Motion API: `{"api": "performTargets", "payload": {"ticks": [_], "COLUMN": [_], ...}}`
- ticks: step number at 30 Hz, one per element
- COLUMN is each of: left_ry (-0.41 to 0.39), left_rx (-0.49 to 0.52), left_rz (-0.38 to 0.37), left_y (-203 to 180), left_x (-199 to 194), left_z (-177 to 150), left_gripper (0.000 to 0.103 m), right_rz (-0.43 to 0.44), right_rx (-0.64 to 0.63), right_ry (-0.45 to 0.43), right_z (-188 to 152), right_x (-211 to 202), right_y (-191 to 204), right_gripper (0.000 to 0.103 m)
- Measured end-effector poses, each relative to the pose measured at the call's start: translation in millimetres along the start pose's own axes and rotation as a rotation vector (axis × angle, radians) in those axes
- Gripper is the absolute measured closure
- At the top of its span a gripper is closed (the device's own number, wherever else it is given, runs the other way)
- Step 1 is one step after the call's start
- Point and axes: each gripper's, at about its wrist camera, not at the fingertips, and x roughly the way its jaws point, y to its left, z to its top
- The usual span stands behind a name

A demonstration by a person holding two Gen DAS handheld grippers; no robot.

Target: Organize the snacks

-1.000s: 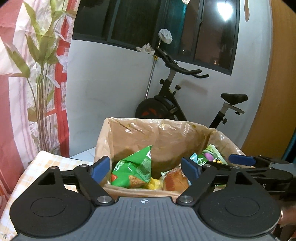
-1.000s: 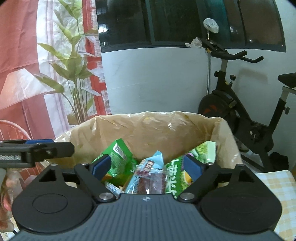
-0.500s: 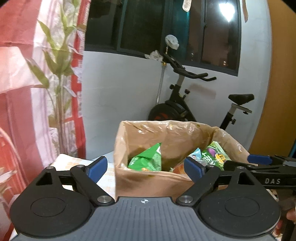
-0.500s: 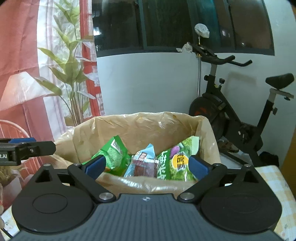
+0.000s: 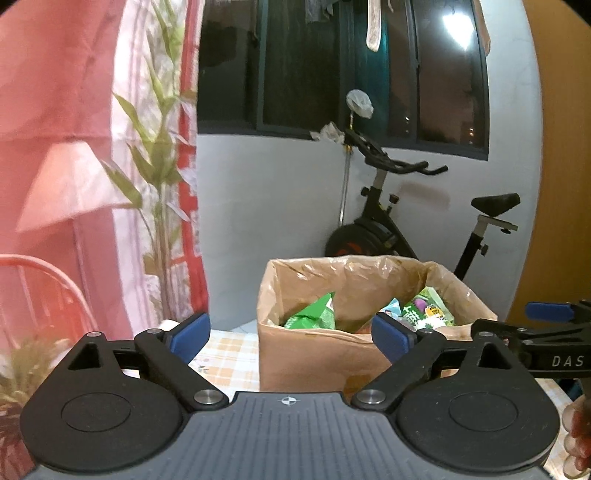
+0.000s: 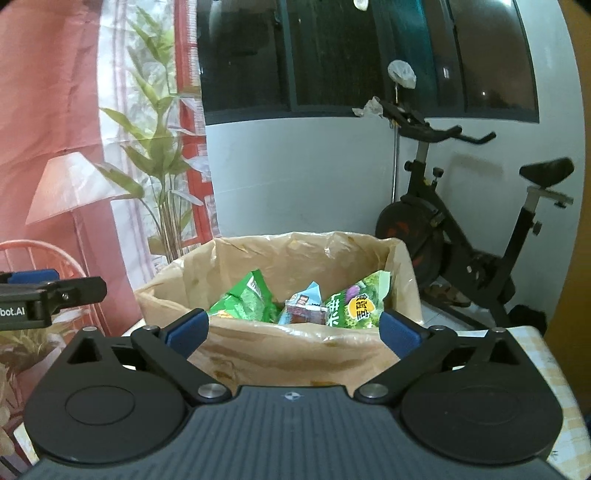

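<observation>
Two empty grippers face a lined box of snacks: left gripper gapes wide, short of it. Right gripper gapes likewise at the packets; the loose liner could snag.

Dim indoor light; a lamp glares in the dark window. The curtain looks softly blurred, and fisheye distortion bends and darkens both views' edges.
</observation>
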Motion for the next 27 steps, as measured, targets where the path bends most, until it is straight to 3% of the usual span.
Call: {"api": "performTargets", "payload": {"ticks": [14, 27], "left_ry": [-0.038, -0.054], "left_rx": [0.004, -0.012], "left_rz": [0.023, 0.041], "left_y": [-13, -11], "left_x": [-72, -85], "left_z": [-12, -12], "left_gripper": [0.006, 0.006], "right_rz": [-0.027, -0.034], "right_rx": [0.023, 0.025], "right_ry": [-0.042, -0.053], "right_z": [-17, -26], "right_x": [-75, -98], "right_y": [15, 21], "right_gripper": [0.001, 0.001]}}
